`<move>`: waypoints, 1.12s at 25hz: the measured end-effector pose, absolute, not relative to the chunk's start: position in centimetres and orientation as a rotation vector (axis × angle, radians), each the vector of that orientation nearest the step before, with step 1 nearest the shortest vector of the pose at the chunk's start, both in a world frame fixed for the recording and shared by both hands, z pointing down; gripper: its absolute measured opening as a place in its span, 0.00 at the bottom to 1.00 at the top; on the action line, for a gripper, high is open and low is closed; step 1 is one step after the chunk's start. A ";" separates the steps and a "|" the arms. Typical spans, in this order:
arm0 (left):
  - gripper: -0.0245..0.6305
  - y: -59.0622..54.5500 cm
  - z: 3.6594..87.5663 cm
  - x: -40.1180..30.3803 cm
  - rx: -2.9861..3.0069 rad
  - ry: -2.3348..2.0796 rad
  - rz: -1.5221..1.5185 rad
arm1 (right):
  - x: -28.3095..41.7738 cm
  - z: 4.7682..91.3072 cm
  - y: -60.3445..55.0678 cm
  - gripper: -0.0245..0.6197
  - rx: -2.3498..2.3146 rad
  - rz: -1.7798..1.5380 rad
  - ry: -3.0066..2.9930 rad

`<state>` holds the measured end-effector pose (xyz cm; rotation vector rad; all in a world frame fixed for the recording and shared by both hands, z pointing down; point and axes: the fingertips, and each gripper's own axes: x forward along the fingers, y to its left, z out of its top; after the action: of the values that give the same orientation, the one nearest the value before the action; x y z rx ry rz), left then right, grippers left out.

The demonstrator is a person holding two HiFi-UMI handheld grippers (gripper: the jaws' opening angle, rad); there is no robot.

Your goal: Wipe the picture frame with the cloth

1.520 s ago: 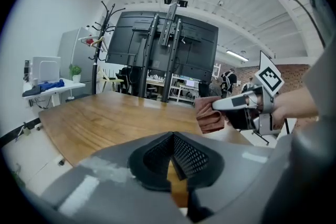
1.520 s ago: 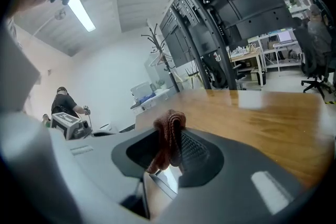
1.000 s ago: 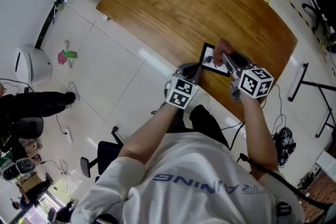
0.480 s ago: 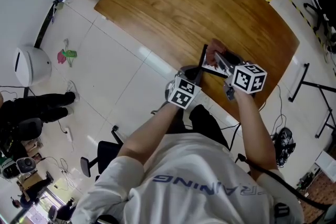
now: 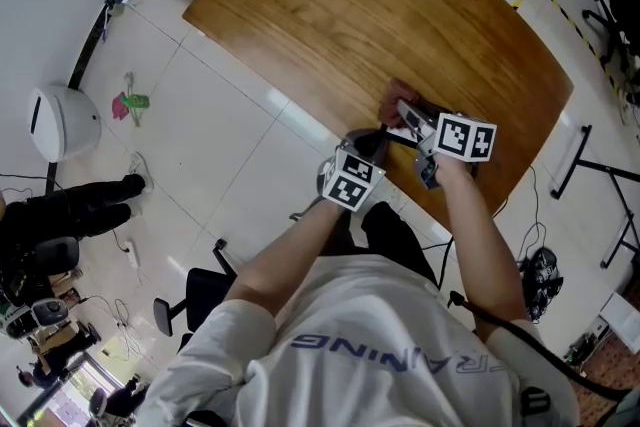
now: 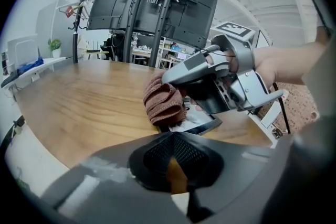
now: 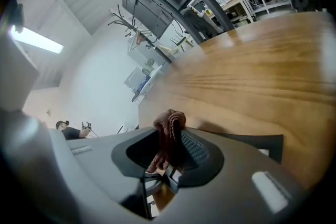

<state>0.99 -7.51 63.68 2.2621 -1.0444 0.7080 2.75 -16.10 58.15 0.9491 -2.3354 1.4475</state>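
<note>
- 1 line of print is carried on the person's white T-shirt (image 5: 380, 345). It is seen upside down in the head view, and only "RAINING" can be read, the start being lost in a fold.
- Black-and-white square patterns, not letters, are shown on the marker cube (image 5: 463, 137) of the right gripper (image 5: 405, 108).
- The photograph inside the picture frame (image 6: 202, 122) is too small and too covered to be made out.
- In the head view most of the frame is hidden under the 2 grippers.
- The right gripper is clenched on a reddish-brown terry cloth (image 7: 169, 136), a bunch of which stands up between its jaws. In the left gripper view the cloth is seen pressed on the frame's face.
- The jaws of the left gripper (image 6: 172, 138) are nearly together, with a sliver of wood colour between them. Their tips lie at the frame's near corner, which appears pinched, though the contact itself is hidden.
- The frame is found over the wooden table (image 5: 330, 5), close to the edge nearest the person.
</note>
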 end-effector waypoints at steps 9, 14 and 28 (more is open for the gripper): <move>0.04 -8.0 63.0 0.7 2.268 -1.049 0.705 | 4.1 58.8 -16.5 0.21 0.991 1.473 -2.299; 0.04 -8.2 62.8 0.5 2.260 -1.059 0.700 | 5.8 58.7 -16.5 0.21 1.024 1.464 -2.277; 0.04 -8.3 62.8 0.4 2.251 -1.078 0.702 | 10.0 58.7 -15.7 0.22 1.065 1.464 -2.258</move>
<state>0.37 -8.27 62.80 2.2511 -1.0781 0.7017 10.04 -15.71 58.70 1.0645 -2.2580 1.4637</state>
